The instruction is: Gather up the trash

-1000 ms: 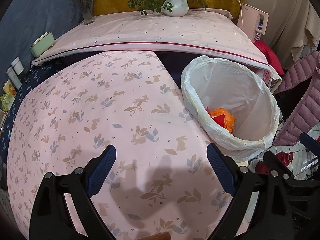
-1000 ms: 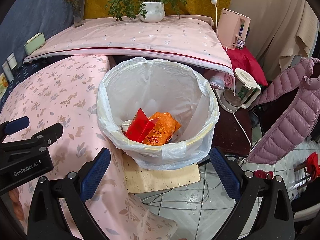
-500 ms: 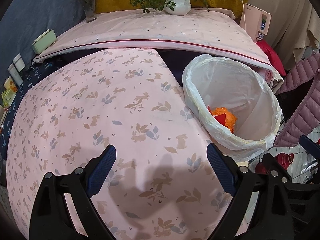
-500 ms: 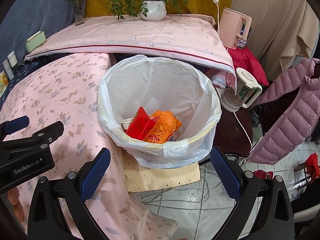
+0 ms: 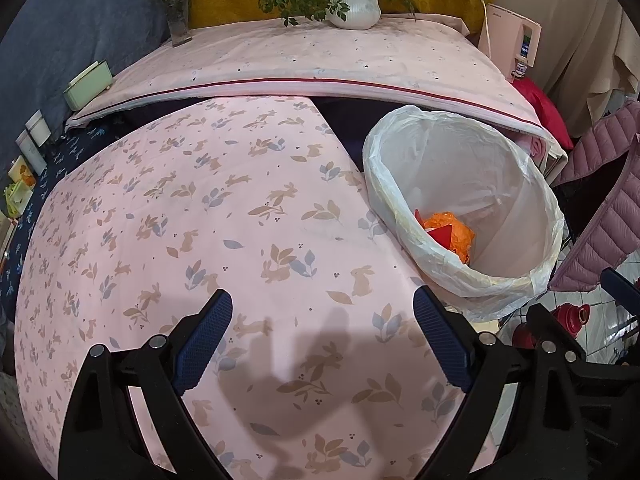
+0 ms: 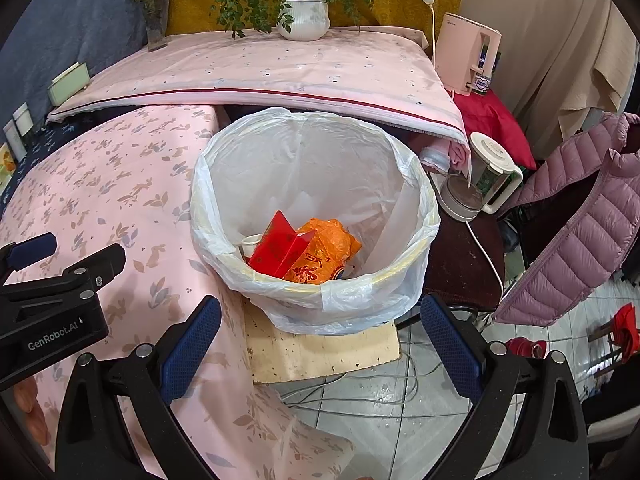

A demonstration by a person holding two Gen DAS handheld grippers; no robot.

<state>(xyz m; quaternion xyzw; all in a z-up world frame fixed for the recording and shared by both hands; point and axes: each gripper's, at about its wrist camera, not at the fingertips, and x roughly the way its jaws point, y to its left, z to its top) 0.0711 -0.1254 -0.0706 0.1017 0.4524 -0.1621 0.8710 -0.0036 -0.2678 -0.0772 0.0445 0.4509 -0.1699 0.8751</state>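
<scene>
A trash bin (image 6: 320, 292) lined with a white plastic bag stands beside the pink rabbit-print table (image 5: 200, 220). Inside it lie a red folded card (image 6: 282, 244), an orange crumpled bag (image 6: 324, 252) and a white cup (image 6: 250, 243). My right gripper (image 6: 320, 344) hangs open in front of the bin, nothing between its fingers. My left gripper (image 5: 322, 336) stands open above the tablecloth, empty; the bin (image 5: 472, 280) lies to its right, with the orange bag (image 5: 448, 228) showing. The left gripper's body (image 6: 56, 300) also shows at the left of the right wrist view.
A higher pink-covered surface (image 6: 280, 72) behind carries a potted plant (image 6: 304, 20), a flower vase (image 6: 154, 20) and a green box (image 6: 68, 84). A pink water dispenser (image 6: 466, 56), a kettle (image 6: 484, 176), a quilted mauve jacket (image 6: 580, 232) and floor cables (image 6: 360, 396) lie to the right.
Both views have shifted slightly, as if the grippers pulled back a little from the bin. Both grippers stay open and empty.
</scene>
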